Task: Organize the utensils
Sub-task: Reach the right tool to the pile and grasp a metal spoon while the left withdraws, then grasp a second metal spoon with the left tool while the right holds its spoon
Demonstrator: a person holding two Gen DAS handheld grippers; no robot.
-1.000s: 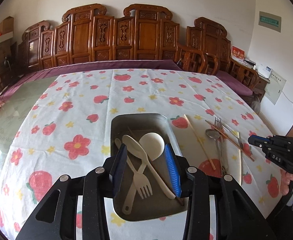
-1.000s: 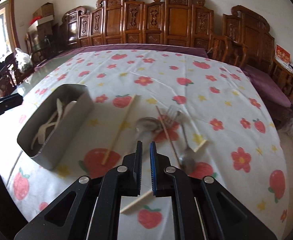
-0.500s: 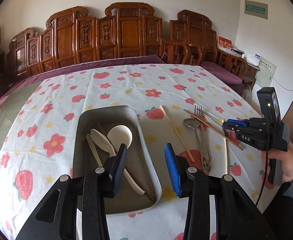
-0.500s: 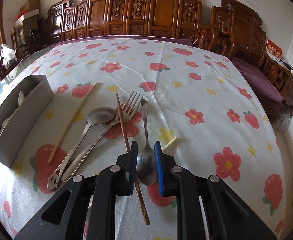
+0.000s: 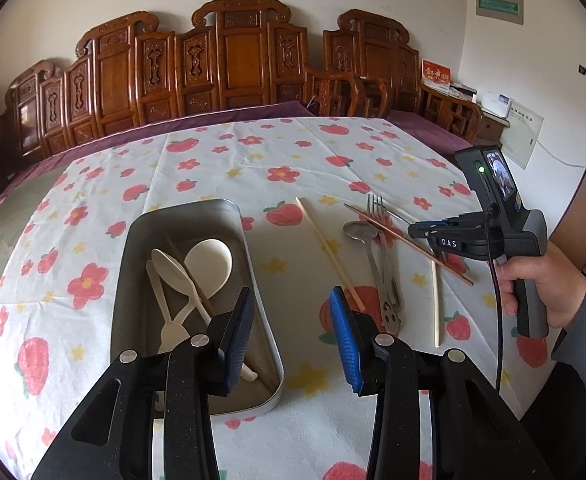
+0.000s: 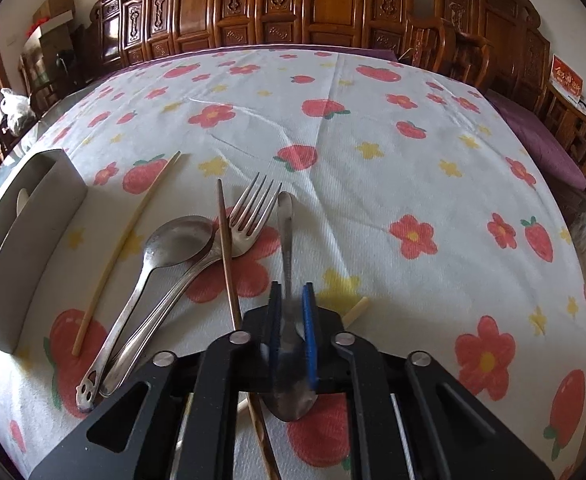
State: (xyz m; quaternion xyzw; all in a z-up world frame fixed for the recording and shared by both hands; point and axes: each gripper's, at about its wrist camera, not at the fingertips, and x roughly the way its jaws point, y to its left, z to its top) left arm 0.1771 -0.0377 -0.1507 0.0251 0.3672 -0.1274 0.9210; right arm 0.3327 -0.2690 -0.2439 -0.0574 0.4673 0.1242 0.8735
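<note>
A metal tray (image 5: 261,340) (image 6: 33,208) holds several cream plastic utensils (image 5: 197,272). My left gripper (image 5: 291,320) is open and empty above the tray's right rim. On the cloth right of the tray lie a pale chopstick (image 5: 329,252) (image 6: 129,236), a metal spoon (image 6: 173,240), a metal fork (image 6: 249,216) and a brown chopstick (image 6: 227,256). My right gripper (image 6: 291,320) (image 5: 425,232) stands narrowly closed around a small metal spoon (image 6: 289,360) lying on the cloth, its handle pointing away.
The table wears a white cloth with red fruit and flowers (image 6: 373,140). Carved wooden chairs (image 5: 233,60) line the far side. Another pale chopstick (image 5: 435,300) lies under my right gripper. The table edge falls away at the right (image 6: 573,208).
My right gripper has dropped lower over the small spoon and its jaws have narrowed around it. My left gripper has drifted right, from over the tray to its right rim.
</note>
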